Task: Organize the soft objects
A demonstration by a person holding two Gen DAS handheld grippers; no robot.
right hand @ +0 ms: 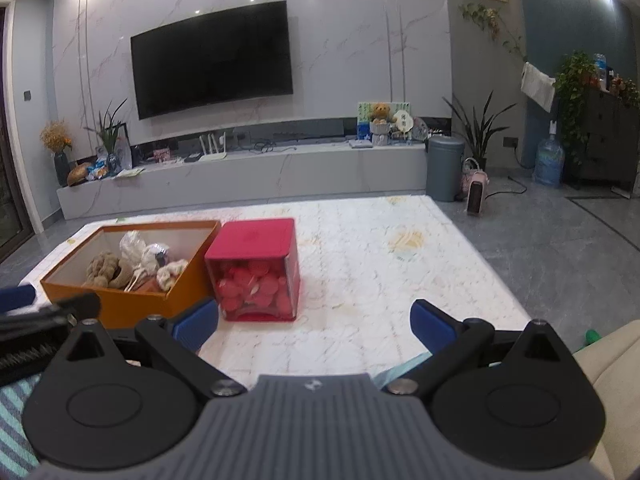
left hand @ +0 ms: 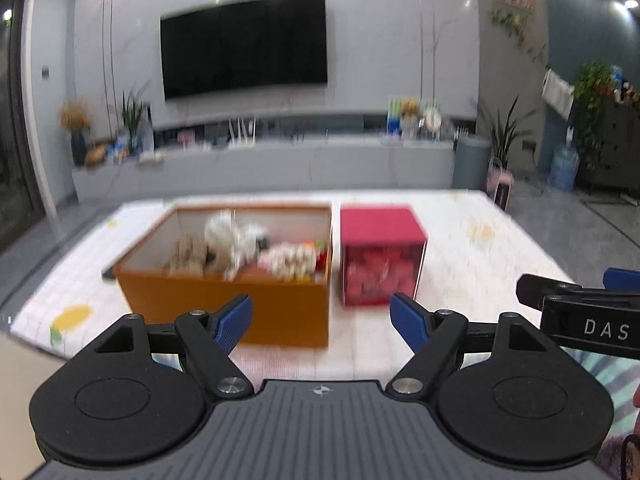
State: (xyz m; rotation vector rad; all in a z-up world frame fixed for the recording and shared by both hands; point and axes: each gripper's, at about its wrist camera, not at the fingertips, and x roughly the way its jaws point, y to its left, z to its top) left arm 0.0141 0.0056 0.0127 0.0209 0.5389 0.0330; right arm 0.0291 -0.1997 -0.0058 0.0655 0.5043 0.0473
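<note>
Pale patterned table with two boxes at its left end

The table [right hand: 380, 264] has a whitish, faintly gridded top with yellow and orange blotches. Directly on it stands an open orange box [right hand: 132, 304] filled with soft toys [right hand: 132, 264] in cream and tan, and just beside its right side a red box [right hand: 256, 268] with a solid red top and a clear front showing red pieces inside. To the right of the boxes the top lies bare.
</note>
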